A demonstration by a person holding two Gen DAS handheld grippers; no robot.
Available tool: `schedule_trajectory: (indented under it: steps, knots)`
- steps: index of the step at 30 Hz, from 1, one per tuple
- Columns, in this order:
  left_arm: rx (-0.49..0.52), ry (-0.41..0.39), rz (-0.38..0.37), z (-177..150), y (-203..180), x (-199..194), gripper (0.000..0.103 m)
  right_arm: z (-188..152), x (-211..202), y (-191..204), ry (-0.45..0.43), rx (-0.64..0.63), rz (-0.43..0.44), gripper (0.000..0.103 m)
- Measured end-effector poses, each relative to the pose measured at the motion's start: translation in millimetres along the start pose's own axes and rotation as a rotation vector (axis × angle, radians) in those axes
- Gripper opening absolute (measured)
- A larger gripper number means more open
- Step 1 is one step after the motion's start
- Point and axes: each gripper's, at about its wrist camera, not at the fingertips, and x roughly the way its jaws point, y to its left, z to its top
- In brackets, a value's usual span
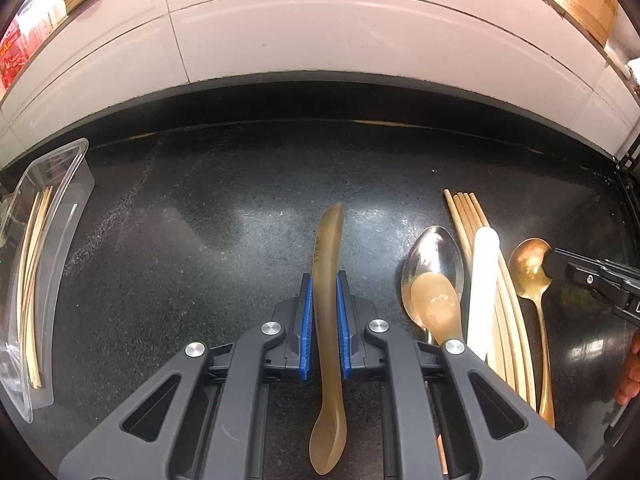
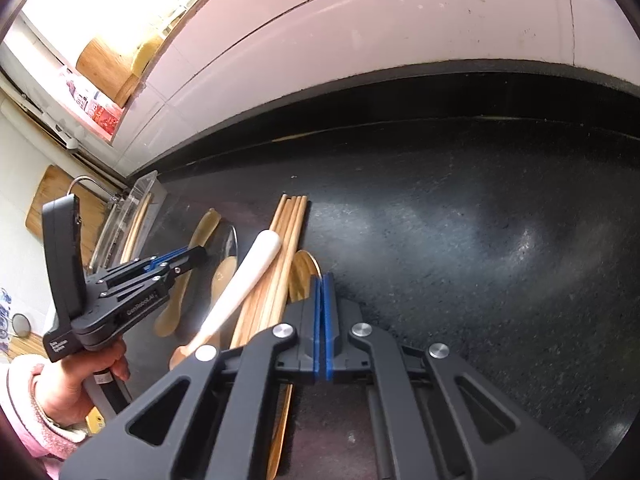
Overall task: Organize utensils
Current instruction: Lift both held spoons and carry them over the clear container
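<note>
Left wrist view first: the left tool (image 1: 325,280) is pinching an olive-brown translucent spoon (image 1: 328,320) by the handle, blue pads pressed on both sides. Its long axis runs straight along the tool's fingers, handle tip pointing away toward the white tiled wall (image 1: 320,32), bowl end back near the camera. Off to the right on the dark speckled desk (image 1: 200,220) there's a row of stuff lying roughly parallel, all running toward the wall: a steel spoon (image 1: 434,256) with an amber plastic spoon (image 1: 436,304) sitting in its bowl, a white-handled utensil (image 1: 484,288) lying on a bundle of wooden chopsticks (image 1: 464,208), then a gold spoon (image 1: 528,264), bowl end toward the wall. The right tool (image 1: 554,266) comes in from the right edge with its tip at that gold bowl. Far left, a clear plastic tray (image 1: 60,184) with chopsticks in it.

Right wrist view: the right tool's pads are pressed together, and the gold spoon's bowl sits just beyond them, handle running back under the tool. Can't tell if the rim is actually caught. The person's left hand (image 2: 76,384) with a pink sleeve (image 2: 24,408) holds the other tool.
</note>
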Motion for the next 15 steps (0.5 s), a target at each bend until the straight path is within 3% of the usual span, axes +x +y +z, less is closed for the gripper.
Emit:
schedule_trajectory:
  steps: [15]
  knots:
    - [-0.032,-0.077,-0.056,13.7,23.3,-28.3,0.011,17.5,-41.2,31.4,-0.065,-0.094,-0.040,0.002]
